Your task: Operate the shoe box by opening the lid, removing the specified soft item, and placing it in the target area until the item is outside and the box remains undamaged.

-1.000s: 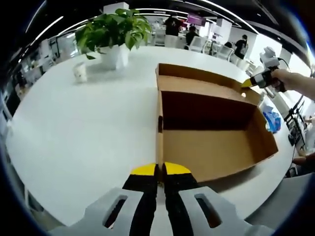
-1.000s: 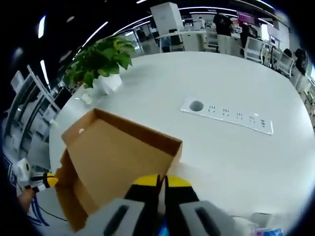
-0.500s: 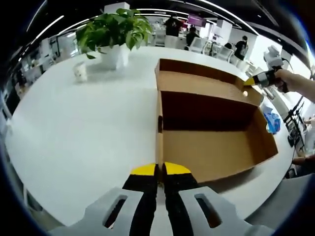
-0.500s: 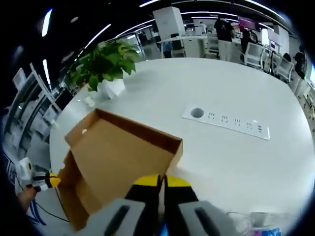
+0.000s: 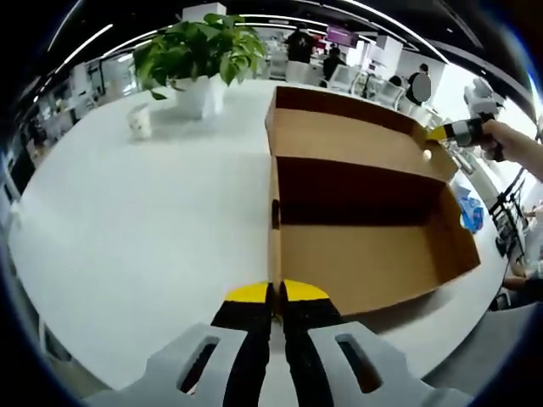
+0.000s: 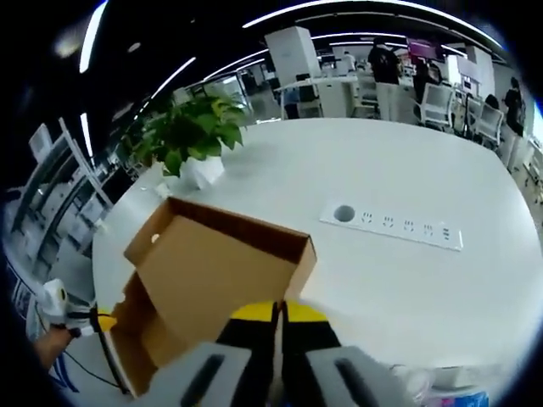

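Shoe box (image 5: pixel 365 220), brown cardboard, is set on a white round table (image 5: pixel 127 220) toward its near-right edge, with the lid (image 5: pixel 348 140) raised on its hinge along the far wall. The left gripper (image 5: pixel 277 292) is seen with jaws brought together on the near-left corner wall of the box, which is pinched between them. The right gripper (image 6: pixel 277 309) is likewise closed, with the free edge of the lid (image 6: pixel 221 271) clamped between its yellow tips; it is also seen at the far right corner of the lid (image 5: pixel 450 133). The step in hand is judged to be the opening of the lid, nearly complete. The box interior is seen bare where visible; the far part is in shadow, so the soft item cannot be located there. A blue-and-white bundle (image 5: pixel 469 212) lies just beyond the right wall; whether it is the item cannot be told. Next, the lid would need releasing gently so that the hinge is not torn. Also catalogued: potted plant (image 5: pixel 199 59) and paper cup (image 5: pixel 140 123) at the far-left edge; socket strip (image 6: pixel 394 227) inset in the table; nothing stands near the box.
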